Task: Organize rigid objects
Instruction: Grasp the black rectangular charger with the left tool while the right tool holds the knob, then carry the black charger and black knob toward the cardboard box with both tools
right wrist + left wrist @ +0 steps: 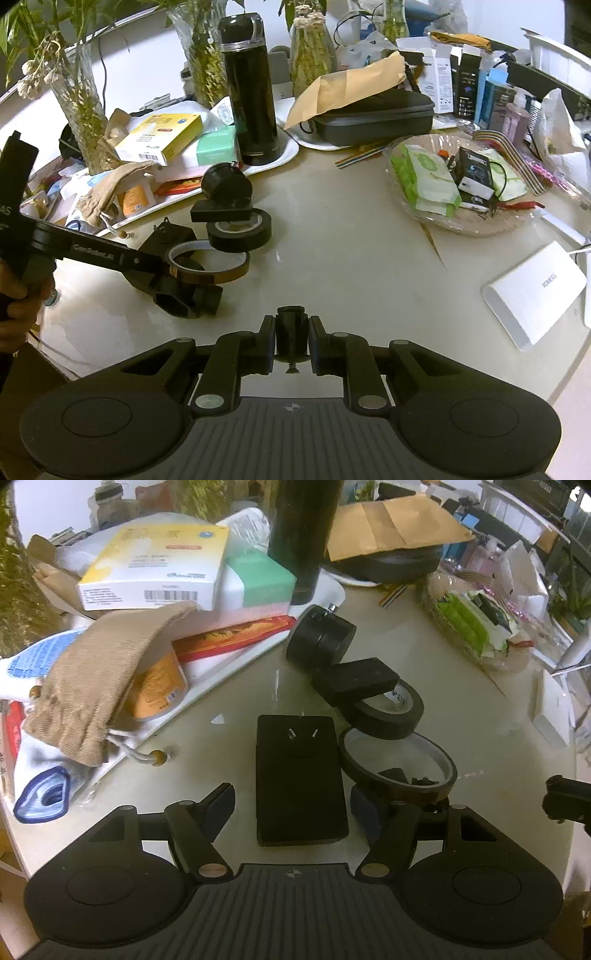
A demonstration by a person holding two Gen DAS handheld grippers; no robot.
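Clutter remains on the desk [351, 240]: left claw [291, 808] spread around a black adapter [301, 779], tape rolls [391, 710] at one o'clock; right claw [291, 345] clamps a small black cylinder [291, 330].

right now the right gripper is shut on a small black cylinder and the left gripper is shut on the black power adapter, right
Not quite. The right gripper is indeed shut on the small black cylinder. The left gripper is not shut on the black power adapter, though: the left wrist view shows its fingers standing apart on either side of the adapter, with visible gaps and no contact.
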